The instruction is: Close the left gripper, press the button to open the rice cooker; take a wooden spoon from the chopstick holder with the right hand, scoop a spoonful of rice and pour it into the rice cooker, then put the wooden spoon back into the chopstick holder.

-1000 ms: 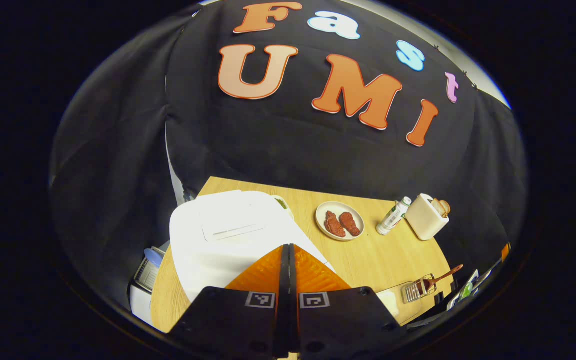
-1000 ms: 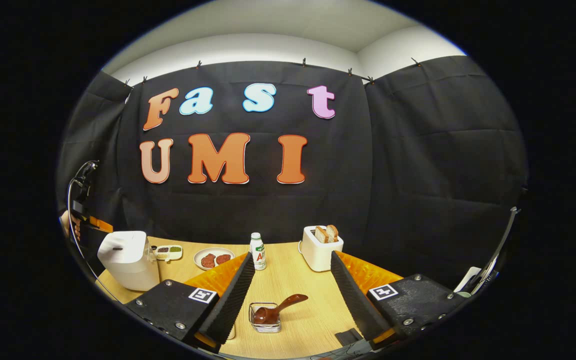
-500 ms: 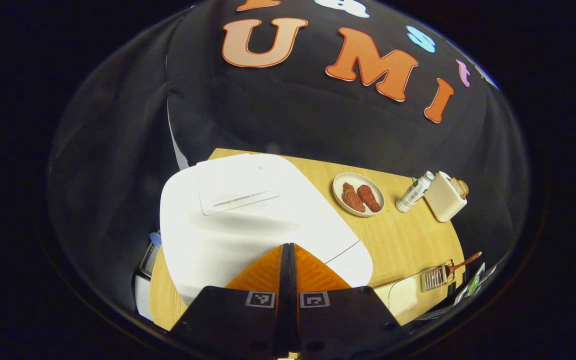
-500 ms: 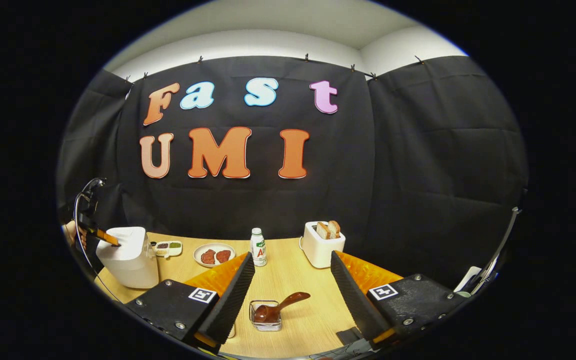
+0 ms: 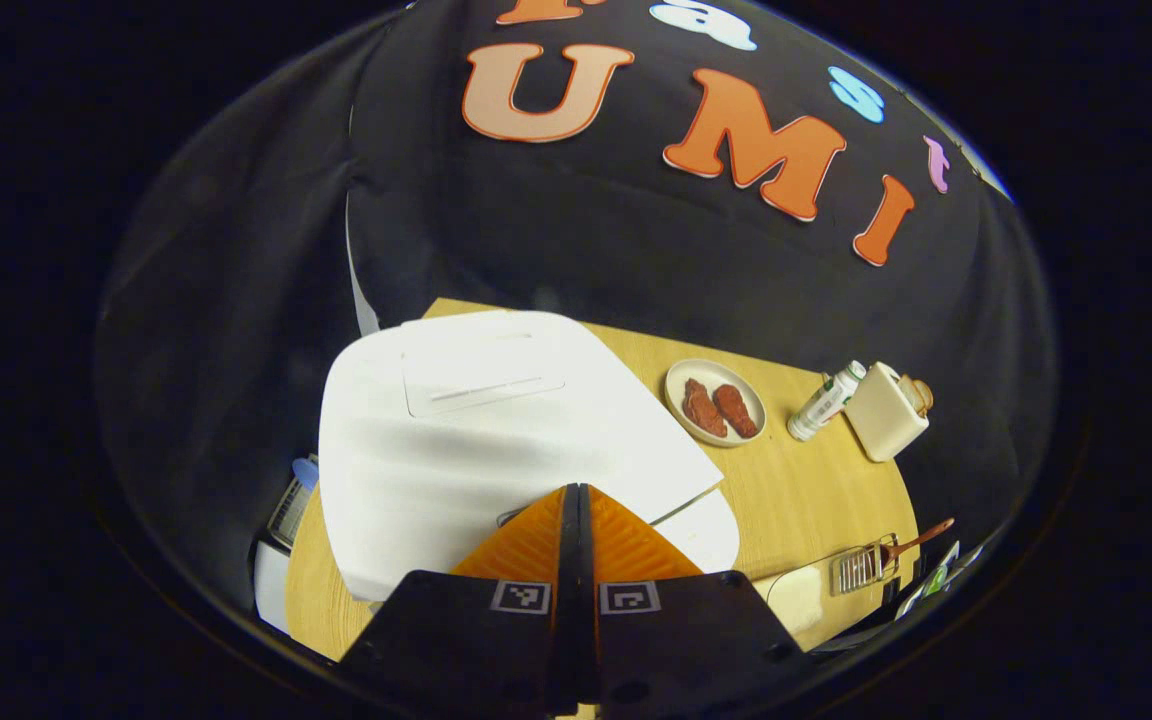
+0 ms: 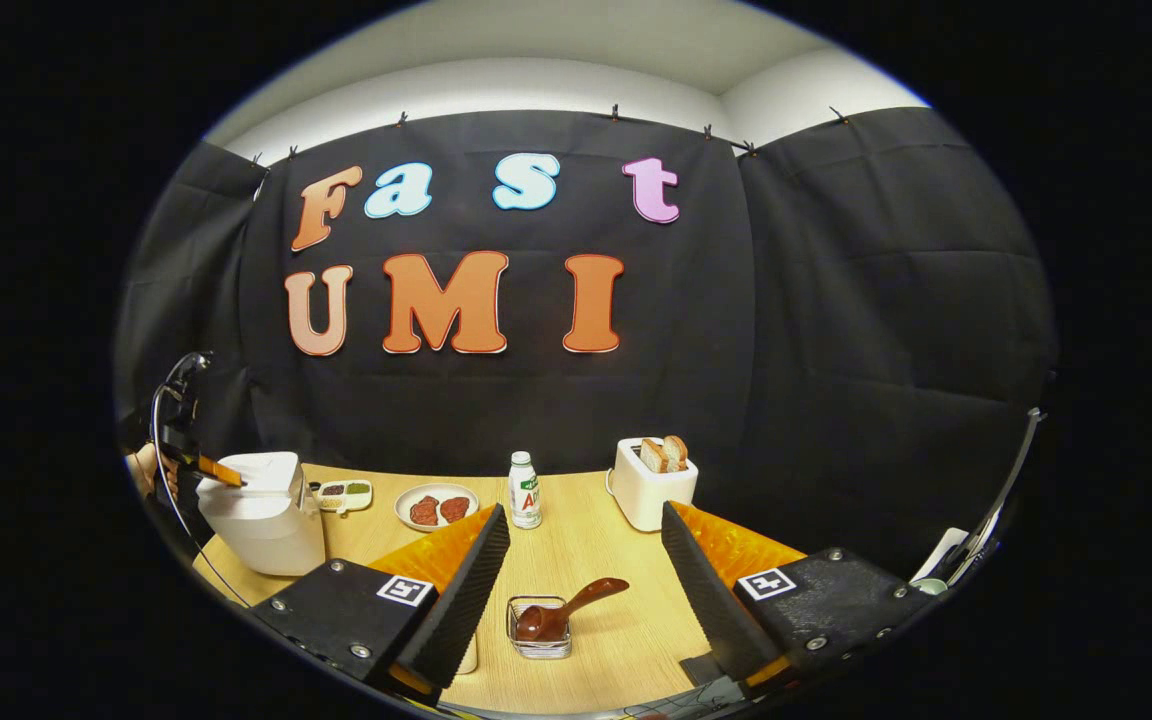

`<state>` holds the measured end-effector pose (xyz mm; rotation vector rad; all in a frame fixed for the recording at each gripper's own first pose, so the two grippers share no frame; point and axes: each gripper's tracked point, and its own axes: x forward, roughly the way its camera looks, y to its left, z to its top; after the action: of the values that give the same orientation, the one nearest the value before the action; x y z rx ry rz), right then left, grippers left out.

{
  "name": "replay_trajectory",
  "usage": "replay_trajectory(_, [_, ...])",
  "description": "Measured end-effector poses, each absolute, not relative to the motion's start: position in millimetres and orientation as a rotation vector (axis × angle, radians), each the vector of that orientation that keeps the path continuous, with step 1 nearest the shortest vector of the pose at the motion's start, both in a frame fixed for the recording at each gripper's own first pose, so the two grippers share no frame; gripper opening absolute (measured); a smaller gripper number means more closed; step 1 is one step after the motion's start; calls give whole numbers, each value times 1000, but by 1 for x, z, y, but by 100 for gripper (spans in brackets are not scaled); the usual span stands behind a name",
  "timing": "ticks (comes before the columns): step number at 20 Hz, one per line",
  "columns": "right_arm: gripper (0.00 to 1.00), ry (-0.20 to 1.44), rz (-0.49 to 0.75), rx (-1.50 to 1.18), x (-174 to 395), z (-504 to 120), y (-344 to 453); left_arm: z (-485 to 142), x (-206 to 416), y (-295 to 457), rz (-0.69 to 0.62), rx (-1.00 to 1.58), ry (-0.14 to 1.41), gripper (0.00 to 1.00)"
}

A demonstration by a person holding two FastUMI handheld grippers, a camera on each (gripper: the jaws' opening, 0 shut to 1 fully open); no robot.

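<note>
The closed left gripper [image 5: 576, 492] has pressed down onto the rice cooker [image 5: 496, 430], whose lid now gapes slightly. The right gripper [image 6: 581, 540] waits wide open near the wooden spoon [image 6: 561, 610]

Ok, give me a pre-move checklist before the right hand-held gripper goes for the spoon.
1. Left hand-held gripper shut: ok.
2. Its tips on the rice cooker front edge: ok.
3. Lid sprung open: not ok; a gap shows at the front, lid still low.
4. Right hand-held gripper open and empty: ok.
5. Wooden spoon in the chopstick holder, between the open fingers: ok.
6. Rice to scoop located: cannot tell.
</note>
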<state>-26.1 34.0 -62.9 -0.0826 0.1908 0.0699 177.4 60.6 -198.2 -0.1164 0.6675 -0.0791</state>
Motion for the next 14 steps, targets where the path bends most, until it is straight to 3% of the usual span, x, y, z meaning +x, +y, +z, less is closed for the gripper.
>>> replay_trajectory(6, [95,177,70,-74,-31,-58,33,-75,174,75,-18,-60,378,4])
replay_trajectory(14, [95,157,68,-67,-32,-54,28,-22,112,73,-22,-87,245,4])
